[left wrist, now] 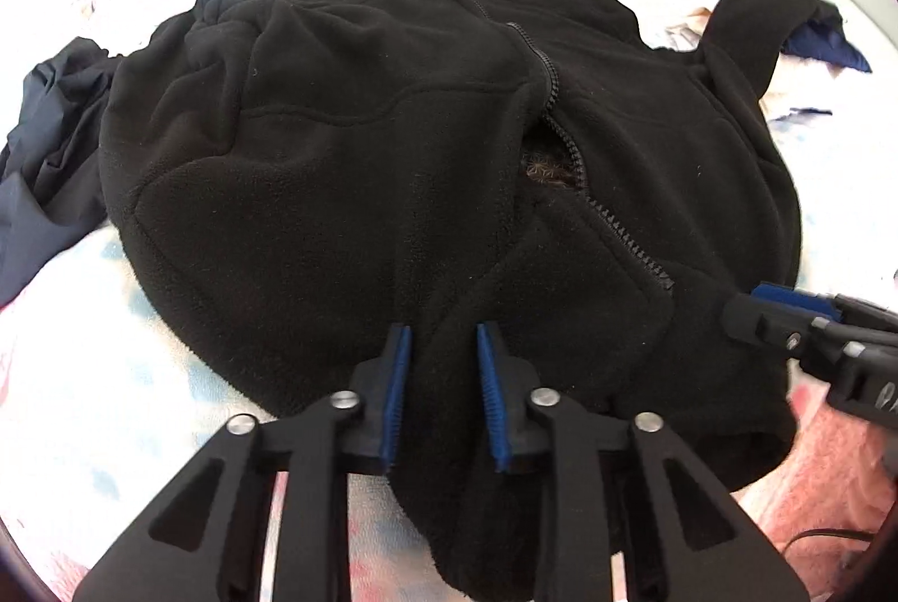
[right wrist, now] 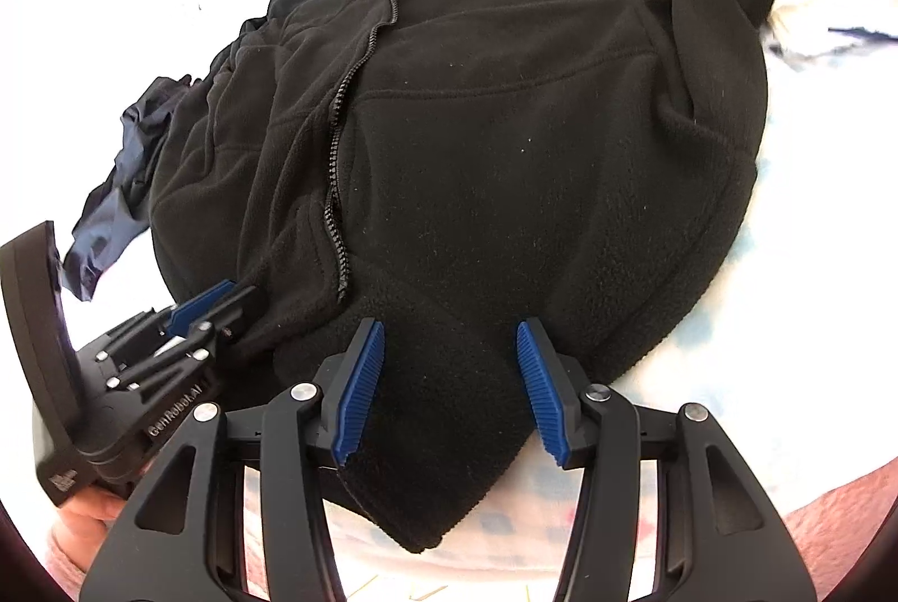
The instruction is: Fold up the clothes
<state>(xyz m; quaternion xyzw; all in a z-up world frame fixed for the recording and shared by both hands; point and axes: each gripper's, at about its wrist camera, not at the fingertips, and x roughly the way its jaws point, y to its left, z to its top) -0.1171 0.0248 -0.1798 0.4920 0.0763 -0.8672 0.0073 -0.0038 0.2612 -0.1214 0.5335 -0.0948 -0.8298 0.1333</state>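
Left view: my left gripper (left wrist: 443,338) is pinching the fleece (left wrist: 393,142) hem at bottom centre; the fleece is lying zipped across the bed (left wrist: 84,299).

Right view: my right gripper (right wrist: 452,330) is straddling the hem corner at bottom centre, jaws half spread; I can't tell whether the pads are pressing it.

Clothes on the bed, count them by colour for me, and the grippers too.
Black fleece jacket: 1
Dark navy garments: 2, one left of the jacket, one by its raised sleeve
Hand-held grippers: 2, left and right
Total: 5
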